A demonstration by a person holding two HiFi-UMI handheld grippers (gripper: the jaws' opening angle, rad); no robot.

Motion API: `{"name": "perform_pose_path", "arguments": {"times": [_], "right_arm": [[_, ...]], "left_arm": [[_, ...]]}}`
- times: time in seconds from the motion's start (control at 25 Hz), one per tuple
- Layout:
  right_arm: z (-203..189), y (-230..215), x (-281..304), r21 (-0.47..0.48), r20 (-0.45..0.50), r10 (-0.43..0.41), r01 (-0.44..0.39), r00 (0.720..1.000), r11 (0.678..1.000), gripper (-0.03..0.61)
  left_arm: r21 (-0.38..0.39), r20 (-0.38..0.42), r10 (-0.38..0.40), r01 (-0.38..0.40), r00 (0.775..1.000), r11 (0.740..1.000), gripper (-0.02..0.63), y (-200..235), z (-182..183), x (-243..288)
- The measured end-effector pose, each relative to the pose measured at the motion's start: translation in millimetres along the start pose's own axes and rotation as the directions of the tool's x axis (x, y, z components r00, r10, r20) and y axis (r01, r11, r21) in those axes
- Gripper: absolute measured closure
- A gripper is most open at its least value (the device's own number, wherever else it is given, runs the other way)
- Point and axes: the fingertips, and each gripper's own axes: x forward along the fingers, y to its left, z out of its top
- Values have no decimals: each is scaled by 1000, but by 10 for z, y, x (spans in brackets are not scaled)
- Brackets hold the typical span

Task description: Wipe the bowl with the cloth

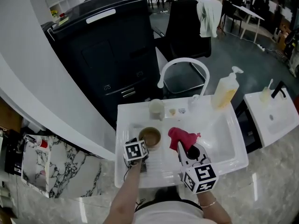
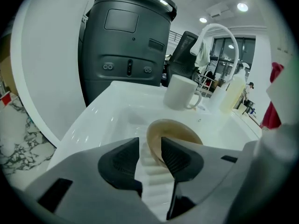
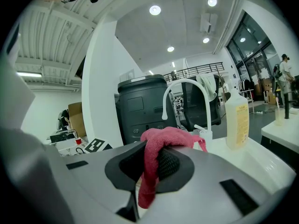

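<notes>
Bowl (image 1: 150,136) sits upright on the ridged drainboard (image 1: 162,164) at the left end of the white sink (image 1: 227,160), mouth up. It's round, so no long axis to call. Tan/beige with a darker brownish inside and a thin rim. Left gripper (image 2: 150,146) is right at the bowl's near rim with its jaws a narrow gap apart. The bowl's left edge runs just along the inner face of the right pad, and bare drainboard ridges show between that edge and the left pad, so the bowl isn't clamped. Can't tell whether the right pad actually touches the rim. Right gripper (image 3: 150,157) is closed on the cloth (image 3: 163,139): red-pink terry, bunched and pinched between the pads. Its long axis is roughly vertical through the jaws, with the tail hanging below the pads and a flap draped over the top of the right jaw. In the head view the cloth sticks out ahead of the right gripper as a crumpled wad, just right of the bowl over the basin's left edge, near the bowl but apart from it. A white mug (image 1: 156,109) stands on the deck behind the bowl, handle to the right in the left gripper view. A yellowish pump soap bottle (image 1: 225,92) is at the back right corner, and the white arched faucet (image 1: 184,62) is between the two. A big black machine (image 1: 107,45) stands behind the sink on the left.
</notes>
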Motion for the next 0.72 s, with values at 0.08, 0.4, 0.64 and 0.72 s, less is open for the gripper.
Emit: {"name": "perform_pose_path", "arguments": {"times": [0.08,0.4,0.64,0.72], "right_arm": [[3,-1,18,1,-3,2,-2,1000,1000,543],[-1,-29,50,-1,-10,-1,1,1000,1000,543],[-12,-46,39,-3,-12,-8,8,1000,1000,543],[-16,-39,32,-3,-12,-8,8,1000,1000,543]], "left_arm": [[-2,-26,-4,4,1000,1000,446,-2,-41,42],[-13,-87,16,-17,996,1000,540,56,-133,179],[-57,-61,-34,30,998,998,557,-33,-96,173],[-54,-47,-44,41,998,998,565,-63,-67,148]]}}
